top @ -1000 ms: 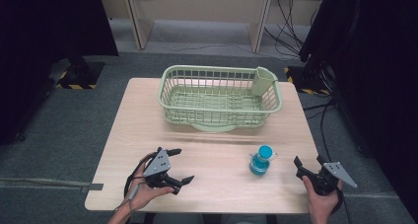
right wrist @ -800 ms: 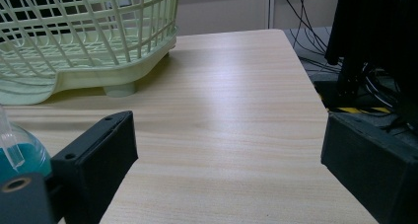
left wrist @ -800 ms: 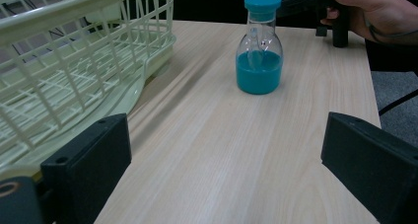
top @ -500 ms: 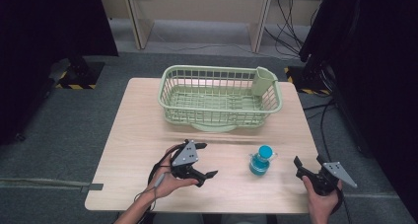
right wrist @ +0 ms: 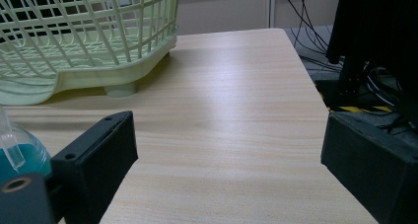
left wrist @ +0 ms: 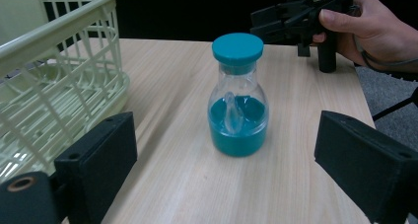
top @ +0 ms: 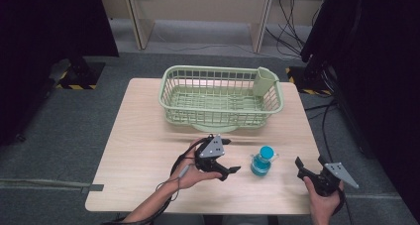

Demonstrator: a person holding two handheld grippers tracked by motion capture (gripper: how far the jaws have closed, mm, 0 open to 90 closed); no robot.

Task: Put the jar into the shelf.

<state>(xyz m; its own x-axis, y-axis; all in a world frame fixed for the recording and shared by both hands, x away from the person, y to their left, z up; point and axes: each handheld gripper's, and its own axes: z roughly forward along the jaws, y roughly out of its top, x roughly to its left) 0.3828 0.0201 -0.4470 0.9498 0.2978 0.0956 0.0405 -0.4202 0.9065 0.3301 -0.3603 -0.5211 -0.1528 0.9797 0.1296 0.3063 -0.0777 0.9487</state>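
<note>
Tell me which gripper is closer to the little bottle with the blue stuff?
Left. The left gripper sits just beside the bottle, open and pointing at it. The right gripper is open too, farther off on the bottle's other side near the table edge.

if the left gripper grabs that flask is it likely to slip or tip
The flask looks like smooth clear plastic with a rounded body, so it may slip. Blue liquid sits low and the base is wide, so tipping seems unlikely. The narrow neck under the cap may give a surer hold.

Upright teal-capped bottle (left wrist: 238,95) on table (left wrist: 187,184)
</note>
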